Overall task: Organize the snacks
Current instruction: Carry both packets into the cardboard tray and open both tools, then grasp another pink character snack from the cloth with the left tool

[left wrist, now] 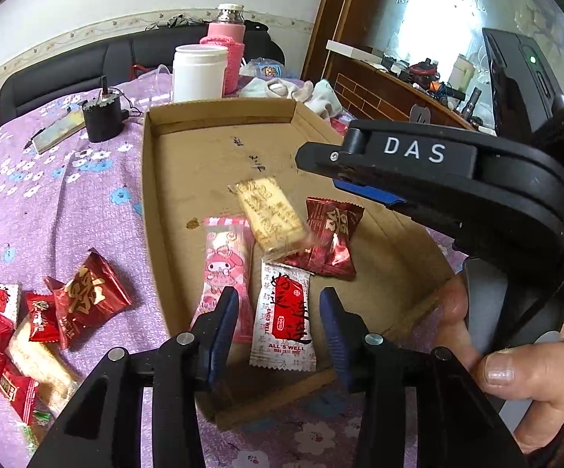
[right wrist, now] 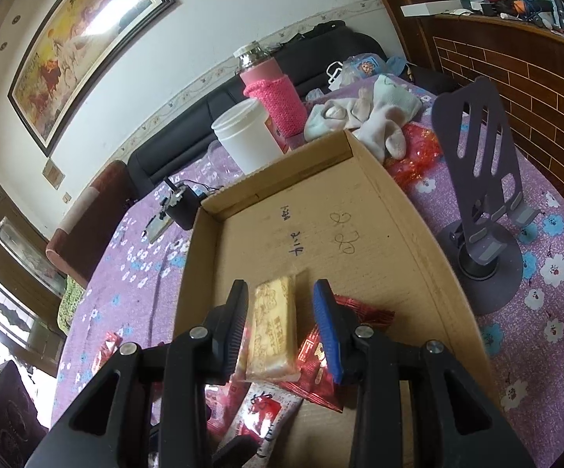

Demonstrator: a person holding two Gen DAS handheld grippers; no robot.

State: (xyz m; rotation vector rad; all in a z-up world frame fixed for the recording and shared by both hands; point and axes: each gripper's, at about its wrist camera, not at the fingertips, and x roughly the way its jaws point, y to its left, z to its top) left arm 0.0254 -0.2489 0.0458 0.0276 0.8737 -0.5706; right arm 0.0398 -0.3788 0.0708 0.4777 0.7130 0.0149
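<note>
Tray: shallow cardboard tray [left wrist: 153, 179] on a purple flowered tablecloth [left wrist: 67, 210]; handwritten marks on its floor.
Tray contents: pale yellow snack bar [left wrist: 270, 214], dark red packet [left wrist: 330, 238], pink cartoon packet [left wrist: 229, 269], white-and-red packet [left wrist: 284, 319], all grouped at the near end.
Snack bar position: tilted and blurred, lying over the edge of the dark red packet; in the right wrist view it sits between the right fingers with a gap on each side.
Right gripper [right wrist: 282, 327]: jaws apart, gripping nothing; poised just above the snack bar.
Left gripper [left wrist: 278, 335]: jaws wide apart, empty; over the near tray wall, the white-and-red packet showing between its fingers.
Loose snacks: heap of red and white packets [left wrist: 44, 312] on the cloth, left of the tray.
Behind tray: white jar [left wrist: 200, 74], pink flask [left wrist: 225, 50], socks [right wrist: 364, 113].
Right of tray: grey phone stand [right wrist: 481, 195].
</note>
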